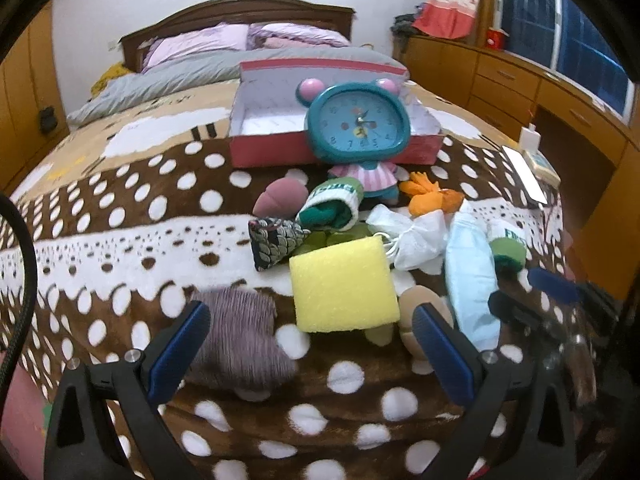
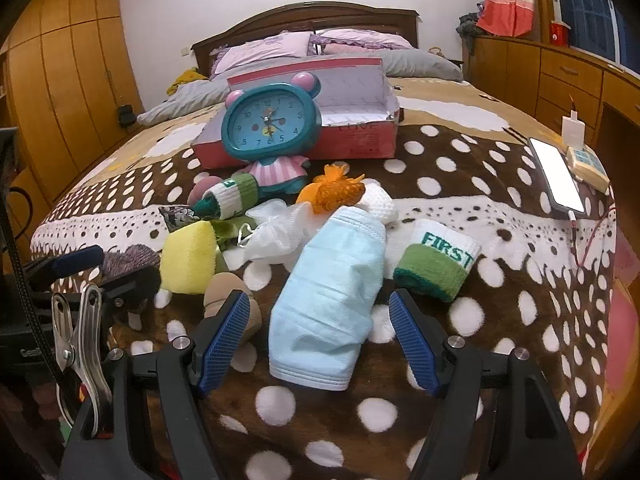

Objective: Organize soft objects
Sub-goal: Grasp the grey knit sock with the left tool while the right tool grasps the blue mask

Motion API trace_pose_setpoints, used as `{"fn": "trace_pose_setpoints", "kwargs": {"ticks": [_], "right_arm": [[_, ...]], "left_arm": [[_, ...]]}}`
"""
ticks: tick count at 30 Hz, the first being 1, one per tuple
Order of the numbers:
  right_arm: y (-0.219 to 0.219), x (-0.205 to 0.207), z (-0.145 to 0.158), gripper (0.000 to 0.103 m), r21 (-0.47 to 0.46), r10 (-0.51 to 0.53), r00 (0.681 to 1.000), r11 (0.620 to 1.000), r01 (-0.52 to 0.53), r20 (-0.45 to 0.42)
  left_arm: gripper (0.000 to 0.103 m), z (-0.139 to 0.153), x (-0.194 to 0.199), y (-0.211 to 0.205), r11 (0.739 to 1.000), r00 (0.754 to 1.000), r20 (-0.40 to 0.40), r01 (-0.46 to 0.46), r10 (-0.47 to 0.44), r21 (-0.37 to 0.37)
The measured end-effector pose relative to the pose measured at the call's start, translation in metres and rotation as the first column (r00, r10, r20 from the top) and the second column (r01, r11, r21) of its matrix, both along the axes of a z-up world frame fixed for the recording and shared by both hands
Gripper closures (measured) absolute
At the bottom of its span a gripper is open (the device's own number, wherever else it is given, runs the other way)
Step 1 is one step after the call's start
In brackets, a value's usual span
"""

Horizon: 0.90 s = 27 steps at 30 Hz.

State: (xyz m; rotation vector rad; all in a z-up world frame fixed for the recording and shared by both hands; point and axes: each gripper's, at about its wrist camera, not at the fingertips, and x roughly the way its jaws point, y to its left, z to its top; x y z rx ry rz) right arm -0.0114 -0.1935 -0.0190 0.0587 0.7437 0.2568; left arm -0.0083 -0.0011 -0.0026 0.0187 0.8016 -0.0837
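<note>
The soft light-blue folded face mask (image 2: 332,300) lies flat on the brown blanket with white dots (image 2: 500,184), right in front of the right gripper (image 2: 320,336). That gripper is wide open and holds nothing; its two blue pads stand one on each side of the near end of the mask. The mask looks very light and floppy, so it will bend and hang when lifted. A good place to pinch it, I think, is the thick folded near edge, where many layers are together.

Just beside it, to the left, sits the yellow square foam sponge (image 1: 344,286). It looks squishy and light, and should spring back after a squeeze. The left gripper (image 1: 312,344) is wide open too, with nothing in it. One pad is over the fuzzy purple knitted sock (image 1: 240,336), and the sponge is just ahead between the pads.

Near the mask lies a green and white wristband with the word FIRST (image 2: 438,262). Behind the pile stands a blue clock shaped like a mouse (image 1: 360,124), hard, not soft. Behind that is the open pink cardboard box (image 1: 272,152), which is likely where the soft things go.
</note>
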Motion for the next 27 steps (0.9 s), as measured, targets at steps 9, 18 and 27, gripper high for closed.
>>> {"fn": "trace_pose_setpoints", "kwargs": {"ticks": [9, 18, 27], "right_arm": [[-0.011, 0.007, -0.002, 0.029, 0.027, -0.010, 0.999, 1.000, 0.011, -0.045], [-0.011, 0.015, -0.010, 0.029, 0.051, 0.009, 0.996, 0.999, -0.005, -0.084], [-0.011, 0.025, -0.021, 0.030, 0.049, 0.000, 0.990, 0.999, 0.007, -0.140]], "left_arm": [[0.000, -0.004, 0.005, 0.026, 0.998, 0.999, -0.022, 0.034, -0.035, -0.049], [0.002, -0.006, 0.014, 0.067, 0.998, 0.998, -0.017, -0.053, 0.052, -0.044], [0.010, -0.049, 0.026, 0.076, 0.994, 0.986, -0.128, -0.110, 0.105, -0.028]]}}
